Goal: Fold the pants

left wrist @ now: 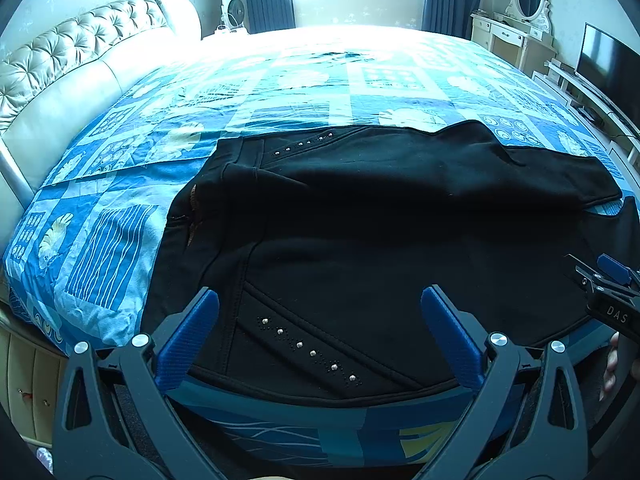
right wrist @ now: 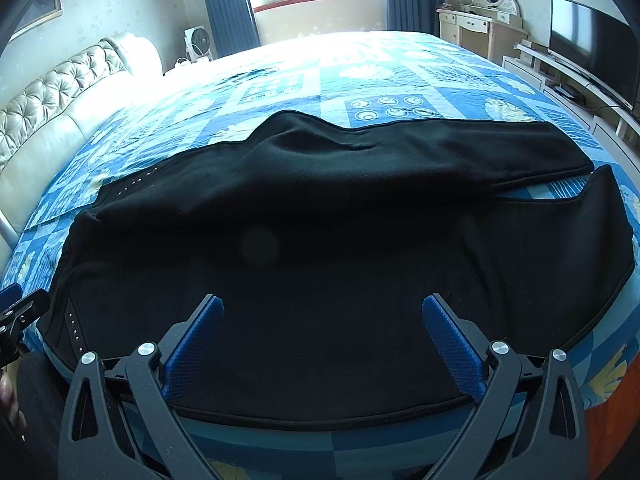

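Lying flat across the blue patterned bed (left wrist: 280, 92), black studded fleece pants (left wrist: 360, 216), left tool (left wrist: 320, 300) spread wide, right tool (right wrist: 322, 306) spread wide too, both empty

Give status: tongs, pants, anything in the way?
Left tongs open, empty, over waist end. Right tongs open, empty, over legs. Black pants spread flat on bed, unfolded. Nothing on top.

One marking on my right tongs

In my left wrist view, white letters "DAS" stand on the black body of my right gripper (left wrist: 600, 276) at the frame's right edge. I can read nothing else on my tongs or around the room.
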`<state>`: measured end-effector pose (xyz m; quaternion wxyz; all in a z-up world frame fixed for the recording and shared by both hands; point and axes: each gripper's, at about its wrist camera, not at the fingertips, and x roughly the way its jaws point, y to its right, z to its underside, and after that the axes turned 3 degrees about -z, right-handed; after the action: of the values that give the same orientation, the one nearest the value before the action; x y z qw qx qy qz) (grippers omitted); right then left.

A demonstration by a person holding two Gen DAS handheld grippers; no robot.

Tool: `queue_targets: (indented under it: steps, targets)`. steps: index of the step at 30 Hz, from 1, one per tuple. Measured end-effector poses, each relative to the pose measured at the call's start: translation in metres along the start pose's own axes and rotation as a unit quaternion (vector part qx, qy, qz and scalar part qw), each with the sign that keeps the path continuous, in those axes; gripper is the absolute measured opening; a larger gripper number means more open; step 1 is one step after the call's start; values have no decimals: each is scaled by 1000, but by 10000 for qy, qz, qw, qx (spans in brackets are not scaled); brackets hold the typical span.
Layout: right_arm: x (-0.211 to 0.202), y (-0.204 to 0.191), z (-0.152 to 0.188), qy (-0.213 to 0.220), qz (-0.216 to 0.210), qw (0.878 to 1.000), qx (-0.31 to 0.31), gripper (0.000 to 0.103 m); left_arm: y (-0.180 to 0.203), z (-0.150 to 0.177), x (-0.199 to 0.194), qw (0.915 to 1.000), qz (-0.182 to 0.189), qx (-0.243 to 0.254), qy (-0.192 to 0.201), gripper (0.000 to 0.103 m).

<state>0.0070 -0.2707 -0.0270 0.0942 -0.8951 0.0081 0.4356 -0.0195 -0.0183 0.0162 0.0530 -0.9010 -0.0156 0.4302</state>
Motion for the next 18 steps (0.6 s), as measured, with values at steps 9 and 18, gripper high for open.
queue_targets:
  steps: [9,18]
  targets:
    - [0,1,-1,7,-9,10000,-1,99,-1,0,0,10000,-61,20,44,101]
    - [-28,49,-25,327,-347,9979,441,99,-2,2,5,9999,-84,63,18,101]
